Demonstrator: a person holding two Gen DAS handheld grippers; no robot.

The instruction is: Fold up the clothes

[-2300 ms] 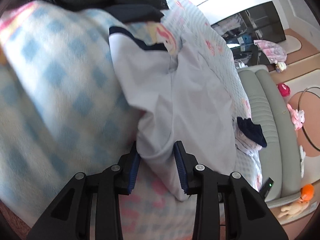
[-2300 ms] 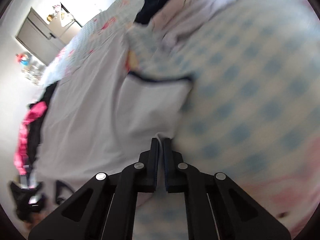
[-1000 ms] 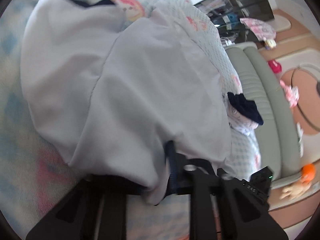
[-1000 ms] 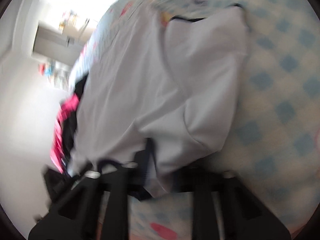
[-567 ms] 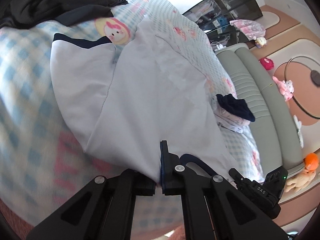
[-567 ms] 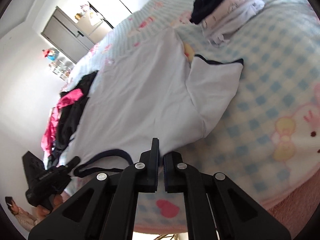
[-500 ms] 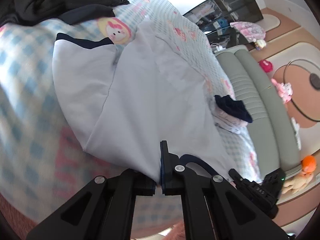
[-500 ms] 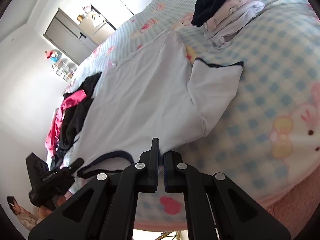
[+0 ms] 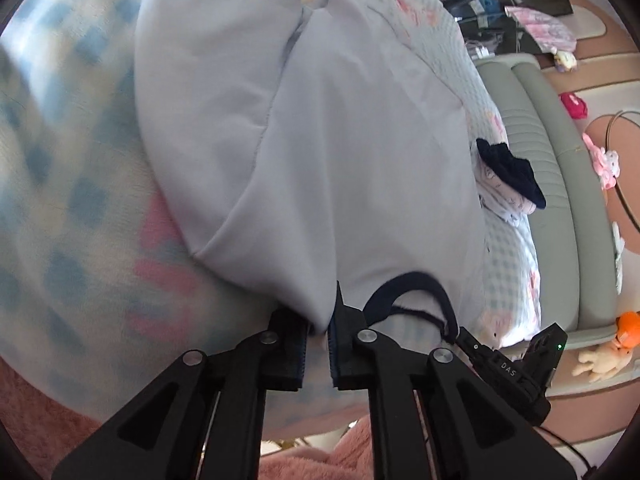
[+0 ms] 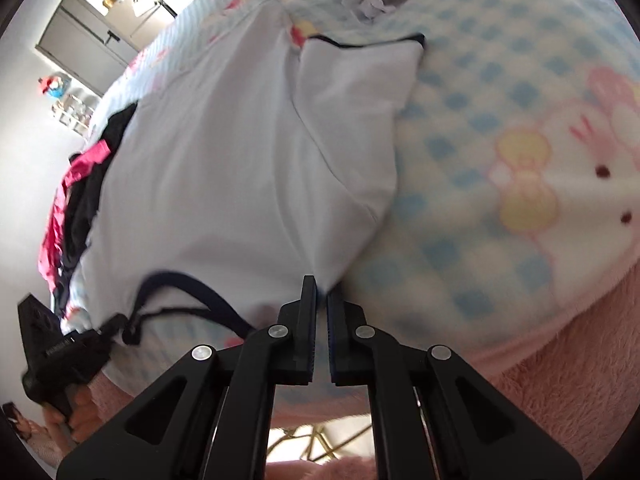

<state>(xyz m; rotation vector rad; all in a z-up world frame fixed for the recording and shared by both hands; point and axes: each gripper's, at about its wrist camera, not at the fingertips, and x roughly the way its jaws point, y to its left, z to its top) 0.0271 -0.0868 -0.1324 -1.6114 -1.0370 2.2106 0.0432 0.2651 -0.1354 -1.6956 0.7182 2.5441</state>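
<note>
A white T-shirt with navy trim lies spread on a blue-checked blanket, its navy collar nearest me. My left gripper is at the shirt's near shoulder. Its jaws are opening, with a fold of the cloth still hanging between them. The right gripper is shut on the other shoulder of the T-shirt. Each view shows the other gripper's black body beside the collar: the right one and the left one, which a hand holds.
A stack of folded clothes topped by a navy piece sits further along the bed. A heap of black and pink clothes lies beyond the shirt. A grey-green padded bench and toys on the floor border the bed. Pink fluffy fabric runs along the near edge.
Both grippers have closed on the shirt's shoulders and drawn it toward the near edge of the bed. Since half a second ago both views sit closer over the shirt, and the left jaws have parted slightly.
</note>
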